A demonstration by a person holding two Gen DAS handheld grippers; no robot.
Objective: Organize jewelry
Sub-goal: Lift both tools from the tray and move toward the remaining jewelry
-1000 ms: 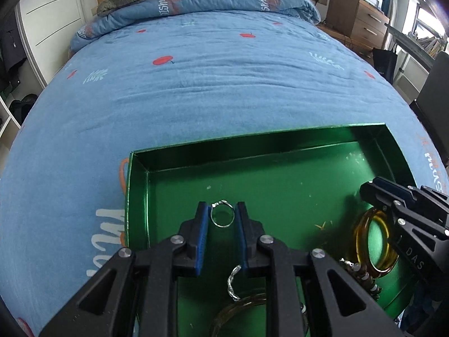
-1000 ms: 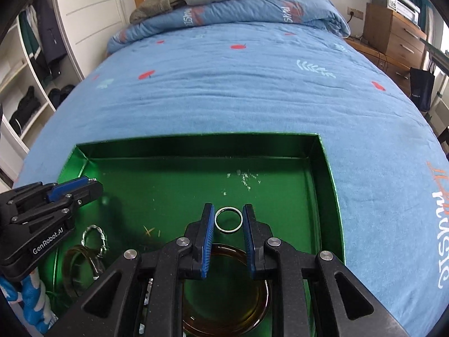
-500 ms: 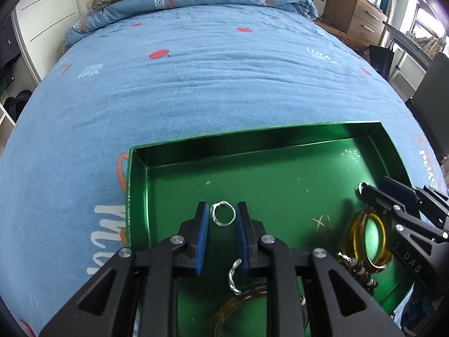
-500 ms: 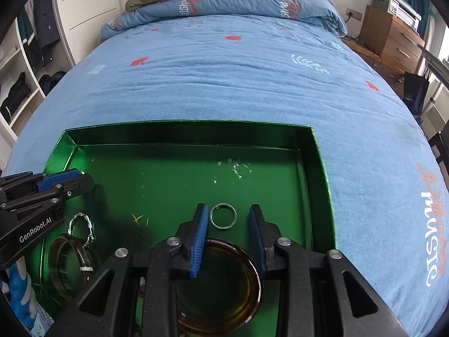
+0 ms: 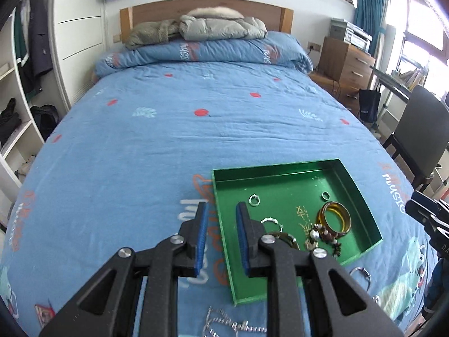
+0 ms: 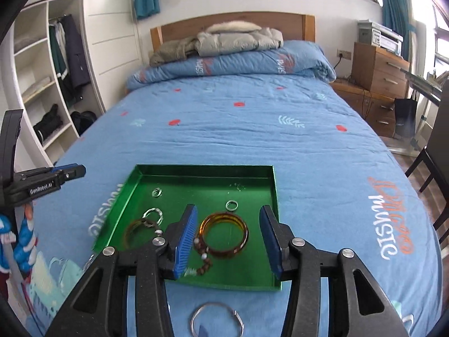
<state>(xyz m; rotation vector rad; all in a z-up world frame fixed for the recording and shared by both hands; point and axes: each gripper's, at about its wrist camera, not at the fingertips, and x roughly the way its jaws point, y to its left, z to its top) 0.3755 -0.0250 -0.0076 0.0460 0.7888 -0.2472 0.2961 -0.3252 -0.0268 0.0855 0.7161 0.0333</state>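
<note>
Jewelry on the bedspread, like the silver bangle [image 6: 216,318], could snag; my right gripper [image 6: 228,240] is opening empty, my left gripper [image 5: 220,240] narrow, empty.

A blue patterned bedspread [image 5: 196,129] is spread over the bed, with a grey jacket [image 6: 238,40] laid against the wooden headboard [image 6: 280,22]. A wooden dresser [image 6: 381,70] is seen beside it.

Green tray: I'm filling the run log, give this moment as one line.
green tray: rings, amber bangle inside | left gripper: empty | right gripper: opening, empty
</note>
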